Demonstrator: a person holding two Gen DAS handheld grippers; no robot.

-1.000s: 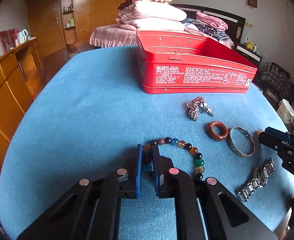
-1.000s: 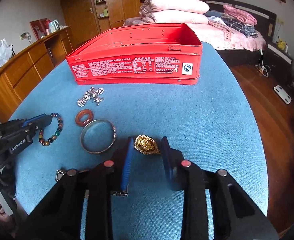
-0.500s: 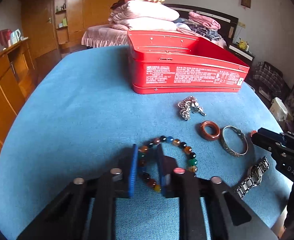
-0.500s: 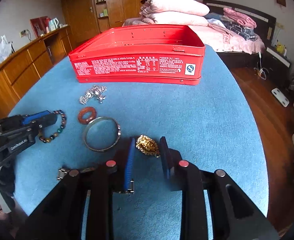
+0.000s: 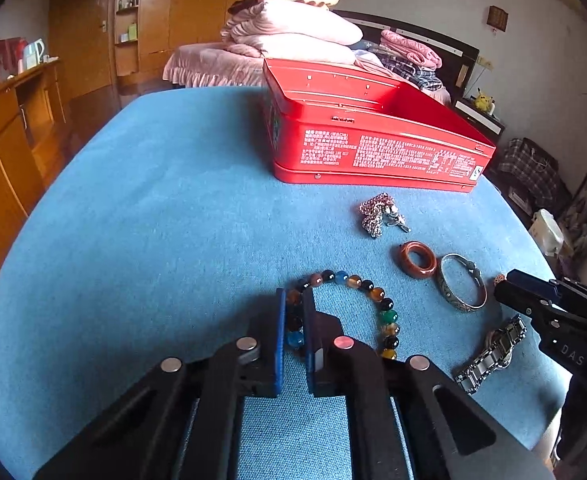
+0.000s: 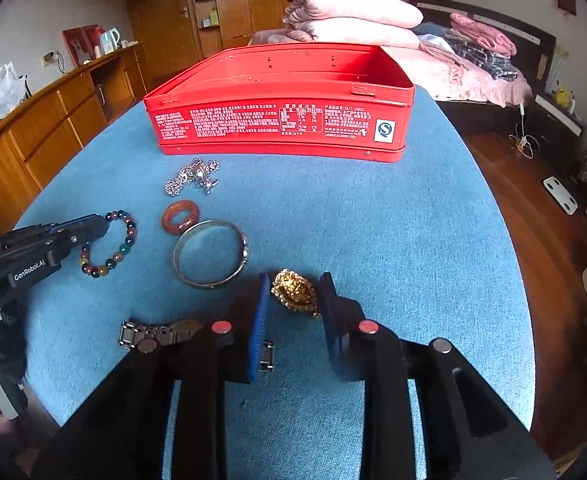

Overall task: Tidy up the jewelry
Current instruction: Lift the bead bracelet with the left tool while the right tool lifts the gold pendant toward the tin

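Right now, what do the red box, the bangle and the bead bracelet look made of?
Red box: painted sheet metal, glossy, rolled seams, printed label. Bangle: silver-toned metal, dull shine, patterned band. Bead bracelet: polished stone or glass, glossy mixed-colour beads; cannot tell which.

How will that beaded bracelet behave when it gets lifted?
The beaded bracelet will probably sag, since it looks like loose strung beads. The left gripper pinches one side only, so the rest may swing. Its round, glossy beads could slip.
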